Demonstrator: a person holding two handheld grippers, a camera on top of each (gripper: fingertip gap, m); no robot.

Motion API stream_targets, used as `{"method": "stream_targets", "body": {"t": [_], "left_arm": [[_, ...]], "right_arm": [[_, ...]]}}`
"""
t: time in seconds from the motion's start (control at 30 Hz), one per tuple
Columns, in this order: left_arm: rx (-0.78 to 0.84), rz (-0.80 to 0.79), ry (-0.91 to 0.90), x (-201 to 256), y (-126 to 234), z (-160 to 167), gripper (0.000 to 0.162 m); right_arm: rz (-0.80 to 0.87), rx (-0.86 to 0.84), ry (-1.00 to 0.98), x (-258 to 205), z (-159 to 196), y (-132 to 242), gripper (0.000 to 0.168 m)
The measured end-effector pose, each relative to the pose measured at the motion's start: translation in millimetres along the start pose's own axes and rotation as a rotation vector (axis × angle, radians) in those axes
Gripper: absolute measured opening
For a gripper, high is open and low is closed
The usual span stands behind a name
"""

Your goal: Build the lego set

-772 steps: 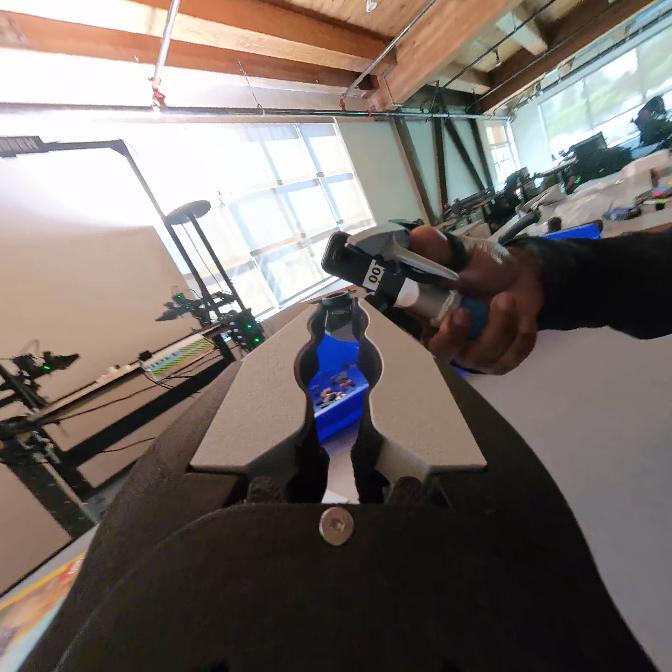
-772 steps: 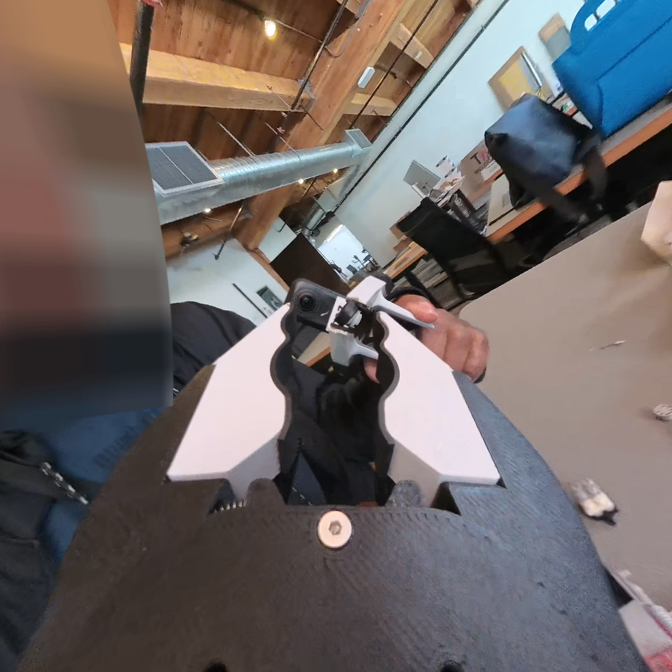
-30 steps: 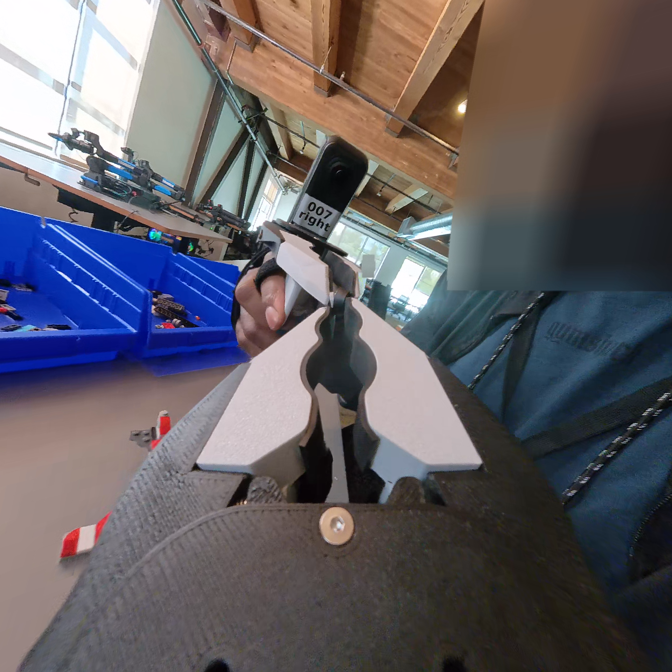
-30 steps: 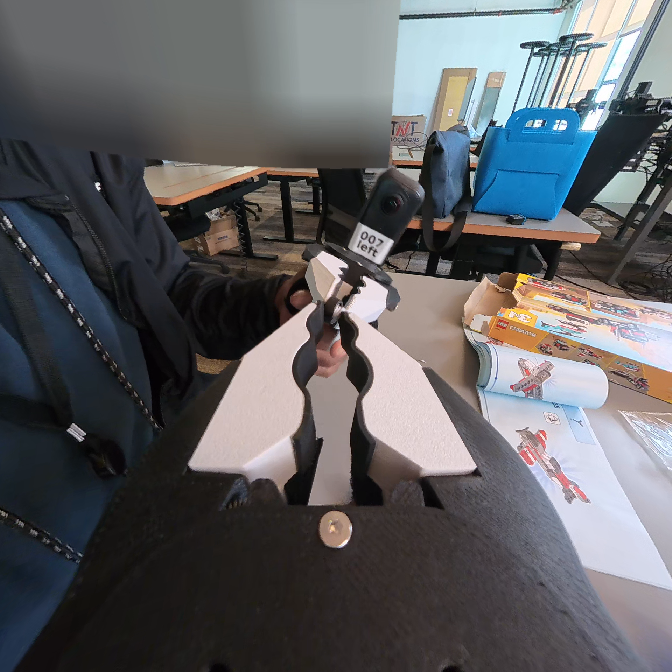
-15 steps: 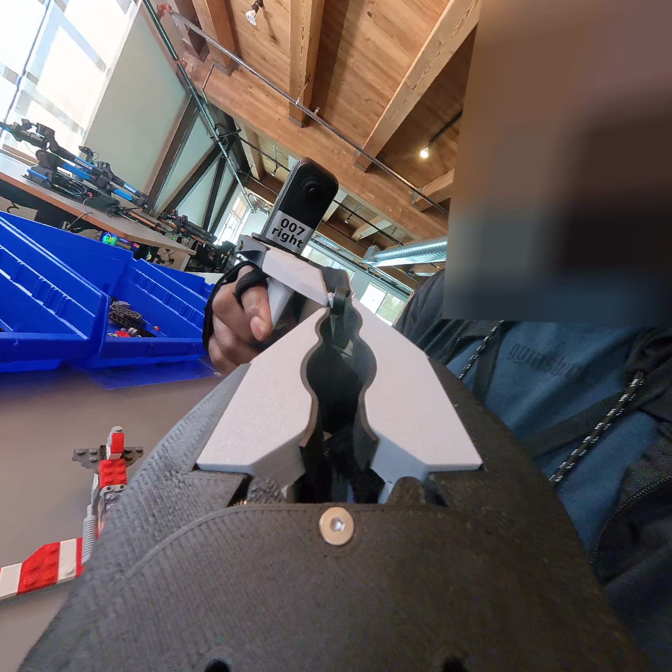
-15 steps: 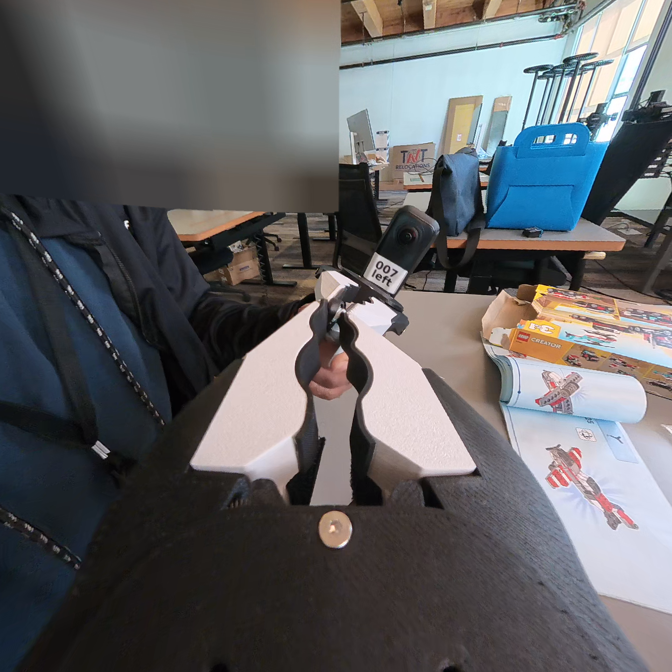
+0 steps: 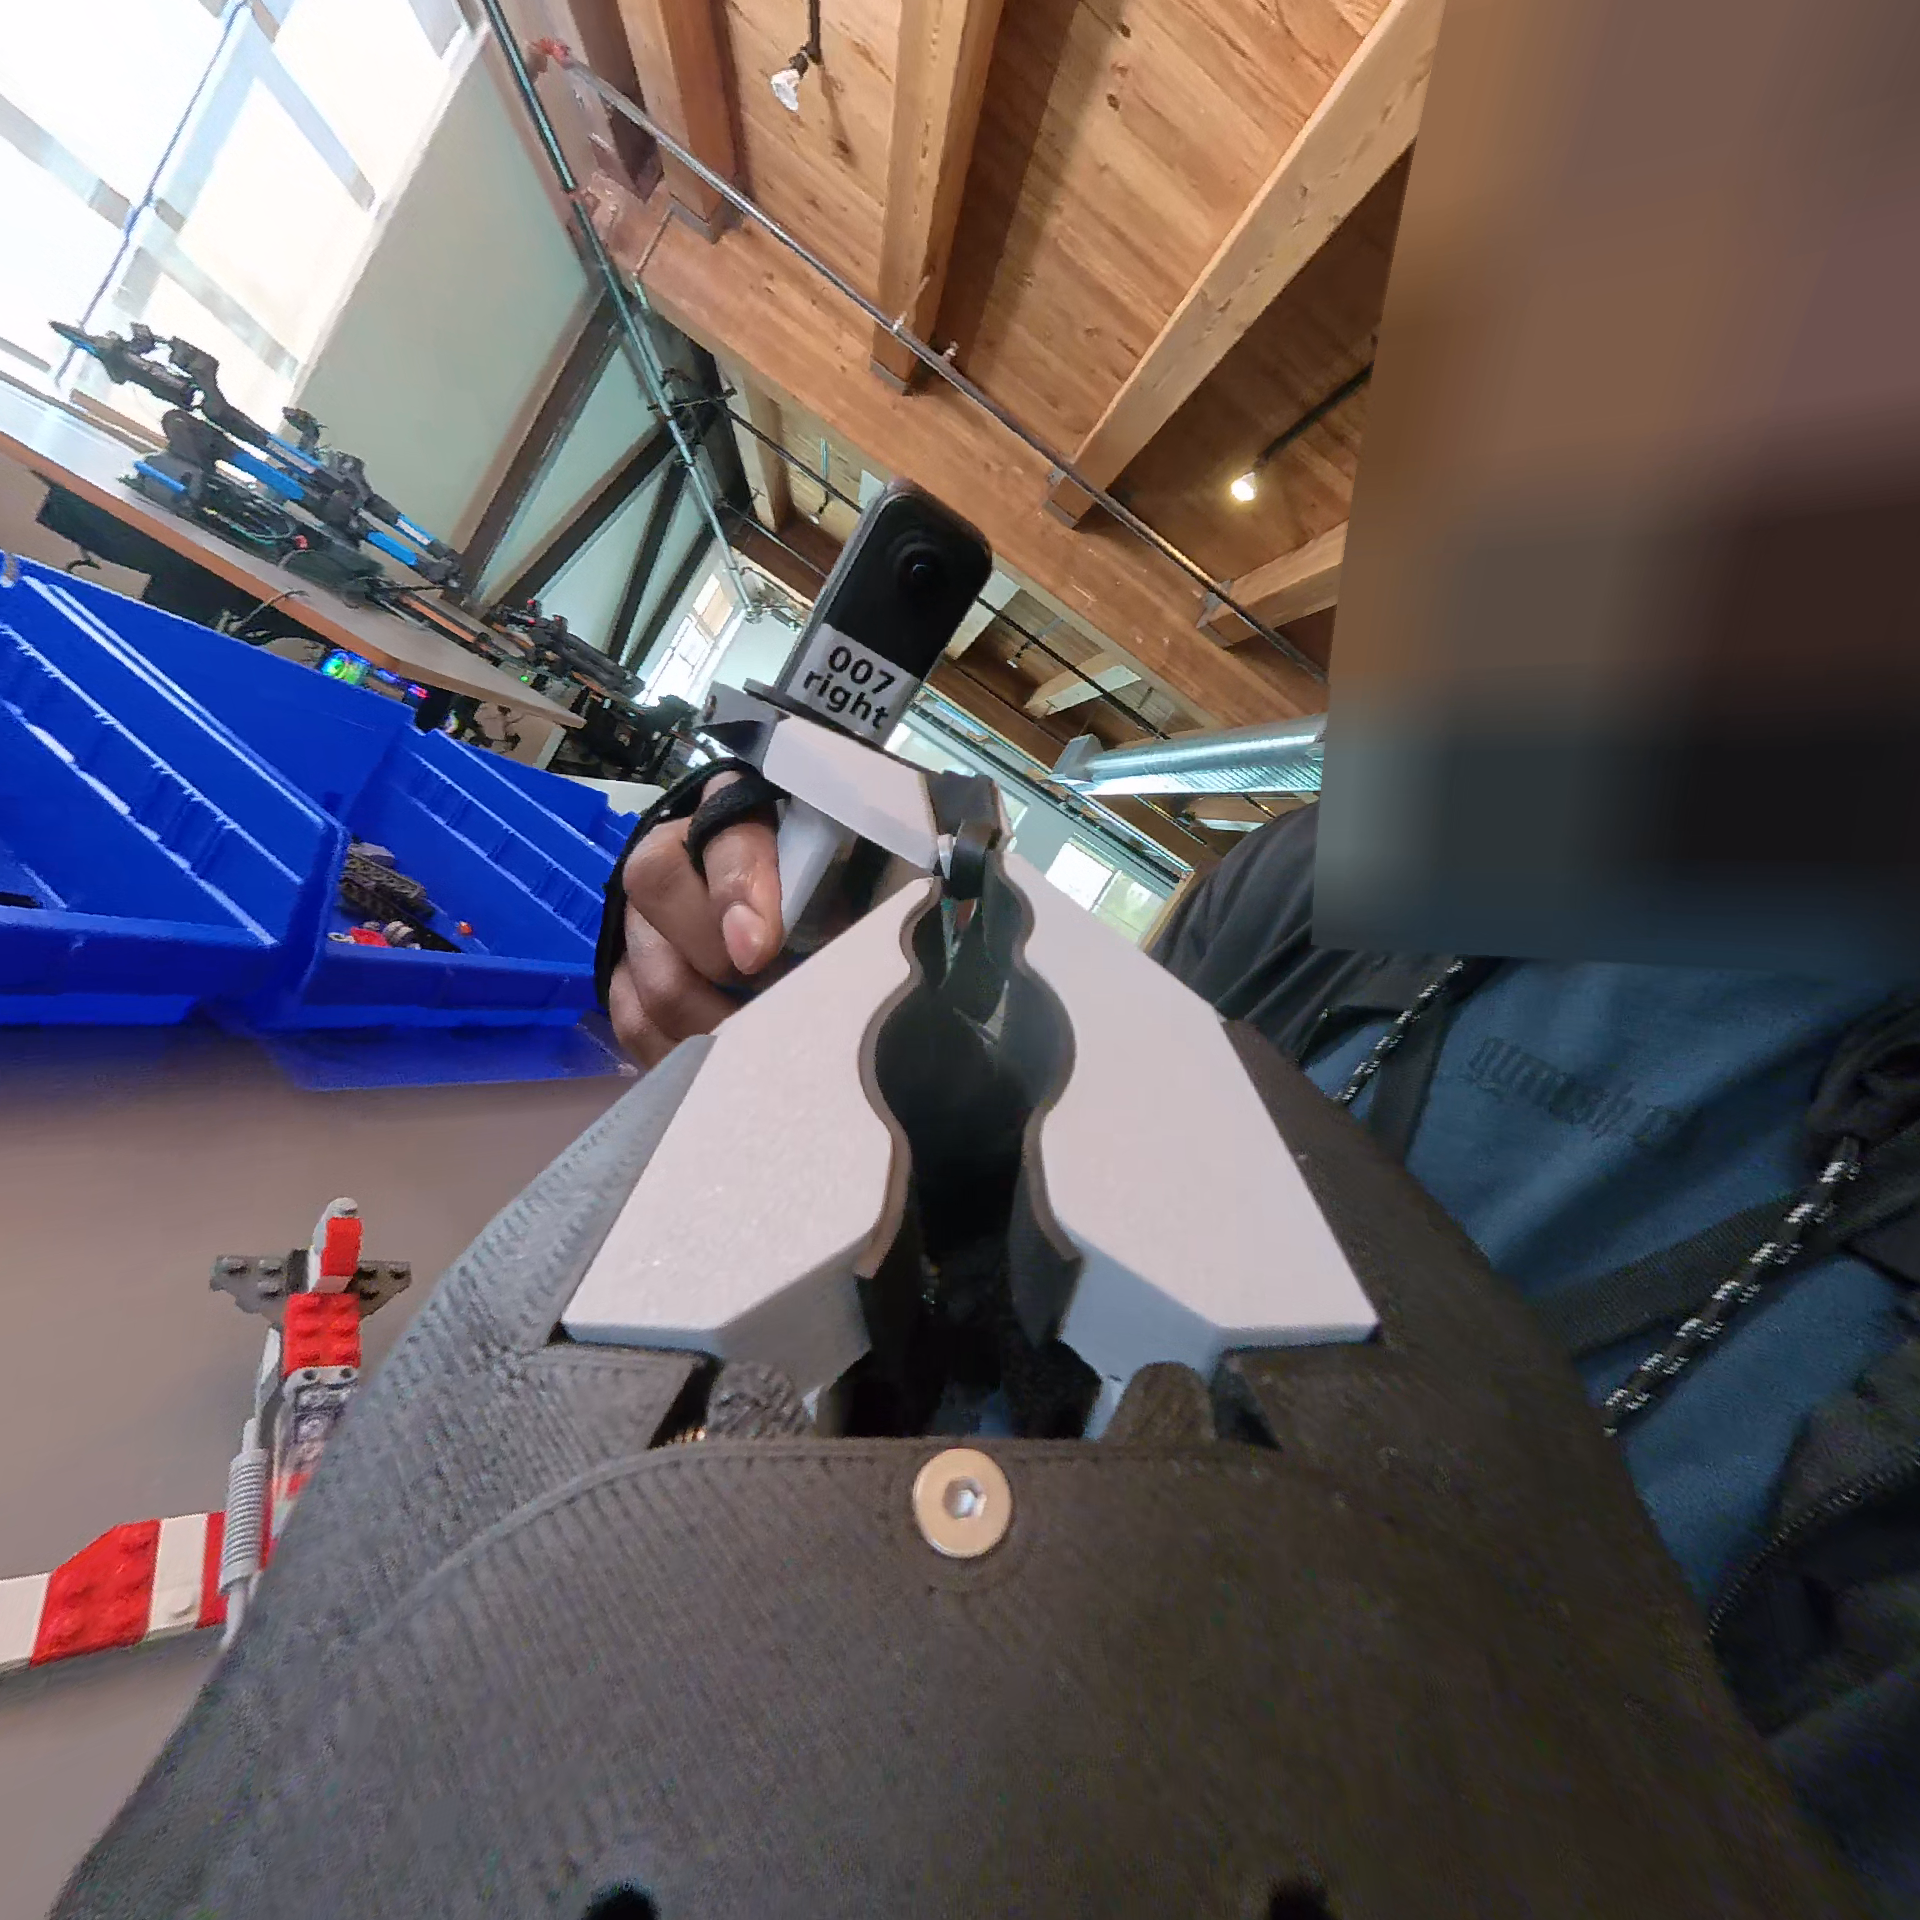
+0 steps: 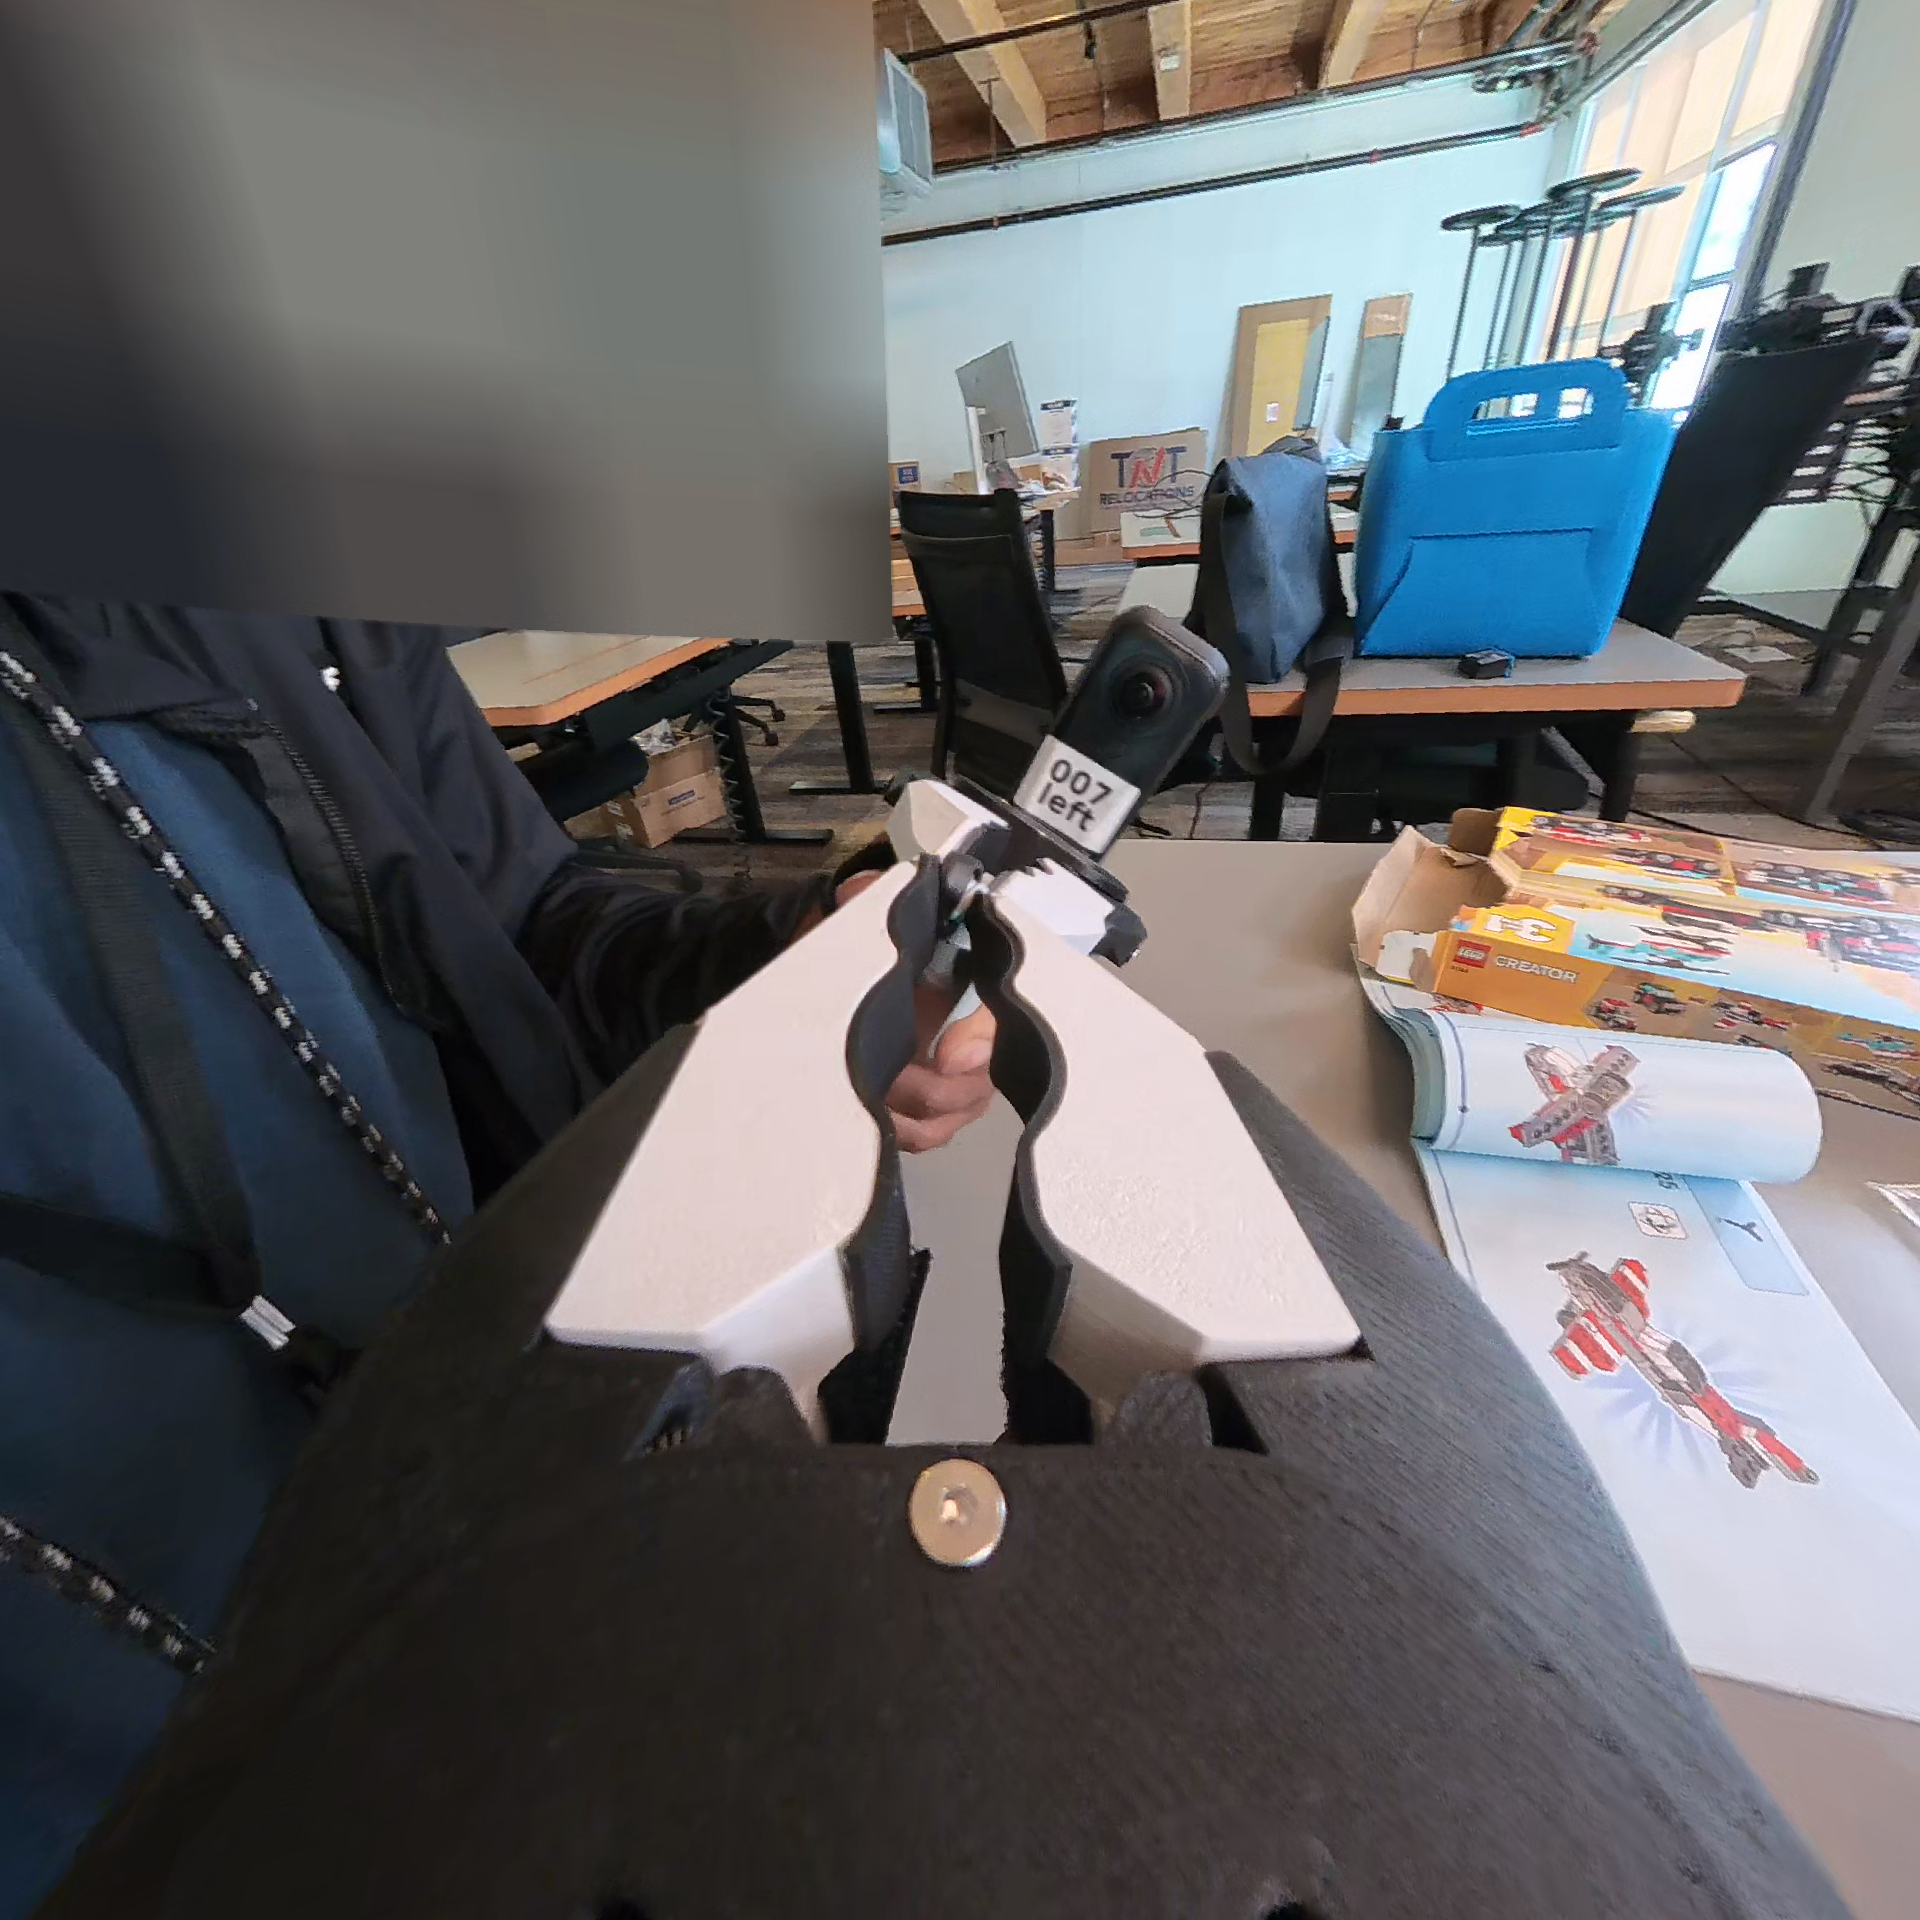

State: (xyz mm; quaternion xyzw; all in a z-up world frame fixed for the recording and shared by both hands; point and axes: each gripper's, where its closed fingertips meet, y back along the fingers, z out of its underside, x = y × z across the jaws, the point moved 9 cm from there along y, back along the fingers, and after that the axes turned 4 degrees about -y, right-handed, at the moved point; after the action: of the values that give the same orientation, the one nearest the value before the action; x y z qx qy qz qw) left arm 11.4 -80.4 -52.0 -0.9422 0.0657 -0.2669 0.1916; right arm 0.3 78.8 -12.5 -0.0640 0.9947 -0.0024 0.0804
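The counter [image 8: 1278,935] is a smooth, matt grey-brown surface. At its far side stand blue plastic bins [image 7: 208,831] with ribbed walls, and loose small pieces lie inside one of them. On the other side lies the yellow cardboard box [image 8: 1662,935] with an opened flap. Just beside it is the glossy paper instruction booklet [image 8: 1662,1351], with one page curled over.

The half-built model [image 7: 301,1382] lies on the counter, well apart from both tools. It is long and thin, of red and white studded bricks with a dark grey plate and a ribbed metal-looking spring.

The step in hand seems to be a small sub-assembly in the air. The right tool [image 8: 956,894] is pressed together on a small grey part [image 8: 966,888] with a shiny ring. The left tool [image 7: 940,888] meets it tip to tip, its fingertips nearly closed; whether it pinches the same part I cannot tell. The next move probably calls for a firm, straight push and then carrying the part to the model.
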Motion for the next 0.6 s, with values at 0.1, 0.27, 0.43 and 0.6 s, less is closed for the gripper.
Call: {"method": "stream_targets", "body": {"t": [0.1, 0.27, 0.43, 0.6], "left_arm": [[0.007, -0.02, 0.003, -0.8, -0.4, -0.1, 0.006], [0.026, -0.009, 0.043, -1.9, -1.7, 0.5, 0.007], [0.066, 0.025, 0.113, -4.5, -2.9, 2.5, 0.007], [0.085, 0.048, 0.16, -6.8, -2.0, 3.9, 0.007]], "right_arm": [[0.009, 0.007, 0.001, 1.6, 0.7, 1.2, 0.007], [0.007, 0.015, -0.001, 2.5, 0.9, 2.0, 0.007], [0.003, 0.033, -0.015, 3.5, 0.7, 2.8, 0.006], [0.0, 0.045, -0.035, 4.7, 2.0, 2.1, 0.006]]}}
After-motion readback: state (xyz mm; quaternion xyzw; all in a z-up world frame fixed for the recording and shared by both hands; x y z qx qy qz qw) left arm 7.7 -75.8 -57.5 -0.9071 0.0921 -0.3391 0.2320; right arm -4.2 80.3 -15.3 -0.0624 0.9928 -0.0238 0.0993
